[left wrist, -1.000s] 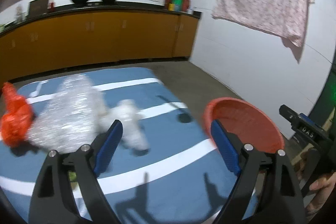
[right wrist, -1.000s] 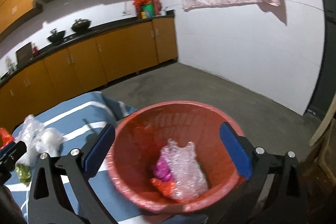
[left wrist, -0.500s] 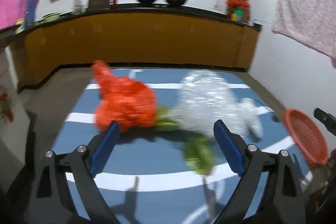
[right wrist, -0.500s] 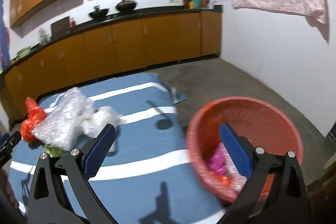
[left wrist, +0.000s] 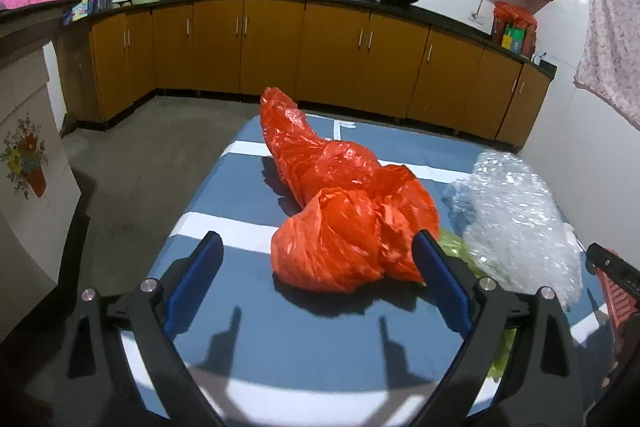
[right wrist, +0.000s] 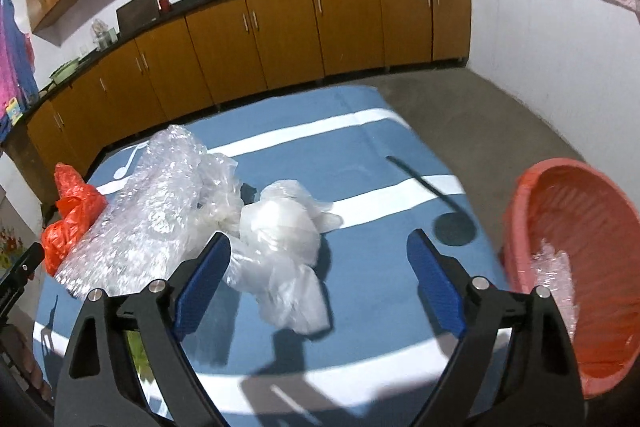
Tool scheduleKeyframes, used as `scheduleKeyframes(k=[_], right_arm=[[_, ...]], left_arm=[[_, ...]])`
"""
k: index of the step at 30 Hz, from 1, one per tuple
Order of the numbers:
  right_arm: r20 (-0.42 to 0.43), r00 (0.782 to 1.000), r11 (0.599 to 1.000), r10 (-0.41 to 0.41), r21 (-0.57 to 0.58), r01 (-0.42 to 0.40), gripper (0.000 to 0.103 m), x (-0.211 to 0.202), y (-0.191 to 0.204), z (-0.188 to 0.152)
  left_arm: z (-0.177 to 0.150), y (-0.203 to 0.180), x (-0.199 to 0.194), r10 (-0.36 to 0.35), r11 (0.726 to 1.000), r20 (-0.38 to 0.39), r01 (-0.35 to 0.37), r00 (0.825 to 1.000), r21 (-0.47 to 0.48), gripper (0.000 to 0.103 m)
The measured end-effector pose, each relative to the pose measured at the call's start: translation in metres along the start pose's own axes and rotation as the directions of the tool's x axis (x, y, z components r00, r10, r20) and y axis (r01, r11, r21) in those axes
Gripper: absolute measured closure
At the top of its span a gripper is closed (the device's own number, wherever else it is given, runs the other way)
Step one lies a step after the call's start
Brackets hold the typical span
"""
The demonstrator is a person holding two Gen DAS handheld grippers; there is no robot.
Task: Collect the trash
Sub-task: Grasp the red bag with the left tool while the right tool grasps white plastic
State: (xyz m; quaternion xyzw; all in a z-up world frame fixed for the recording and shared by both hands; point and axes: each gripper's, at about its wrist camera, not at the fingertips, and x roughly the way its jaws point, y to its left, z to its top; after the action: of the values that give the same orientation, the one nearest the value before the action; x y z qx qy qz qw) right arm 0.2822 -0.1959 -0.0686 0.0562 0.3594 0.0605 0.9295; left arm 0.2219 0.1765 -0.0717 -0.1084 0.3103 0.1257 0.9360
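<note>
- Trash lying in a loose row on the blue striped cloth (right wrist: pixel 360 155): orange bag (left wrist: pixel 344 211) at the far left end, bubble wrap (right wrist: pixel 148 203) in the middle, white plastic bag (right wrist: pixel 284 239) nearest the red basket (right wrist: pixel 568 227).
- Left gripper (left wrist: pixel 316 275) straight before the orange bag, jaws wide and opening a little more, holding nothing; bag's near lump between the line of the two blue pads, right pad just beside it, not pressing.
- Long axis of the orange bag running away from the jaws and up-left, so probably best taken at the thick near end.
- Right gripper (right wrist: pixel 320 279) empty, jaws wide but closing; white bag ahead, toward the left pad, untouched.
- Nearer hand by judgement: left for orange, right for white.
- Basket at the right edge of the cloth, already with some wrap inside.
</note>
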Motion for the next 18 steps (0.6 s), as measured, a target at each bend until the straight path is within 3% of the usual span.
scheduleKeyframes(k=[7, 12, 14, 18], right_arm=[[-0.053, 0.999, 0.999, -0.001, -0.032, -0.001, 0.018, 0.024, 0.010, 0.001], [-0.105, 0.994, 0.998, 0.024, -0.055, -0.030, 0.034, 0.035, 0.017, -0.002], [-0.123, 0.991, 0.997, 0.042, -0.060, -0.049, 0.044, 0.036, 0.019, -0.003], [-0.124, 0.991, 0.996, 0.044, -0.077, -0.053, 0.050, 0.030, 0.021, -0.008]], left_arm=[[0.005, -0.007, 0.033, -0.031, 0.999, -0.063, 0.033, 0.998, 0.026, 0.010], [0.005, -0.011, 0.048, -0.087, 0.995, -0.113, 0.092, 0.990, 0.043, 0.010], [0.003, -0.012, 0.051, -0.111, 0.992, -0.125, 0.117, 0.986, 0.043, 0.016], [0.001, -0.015, 0.055, -0.132, 0.989, -0.150, 0.140, 0.980, 0.043, 0.030]])
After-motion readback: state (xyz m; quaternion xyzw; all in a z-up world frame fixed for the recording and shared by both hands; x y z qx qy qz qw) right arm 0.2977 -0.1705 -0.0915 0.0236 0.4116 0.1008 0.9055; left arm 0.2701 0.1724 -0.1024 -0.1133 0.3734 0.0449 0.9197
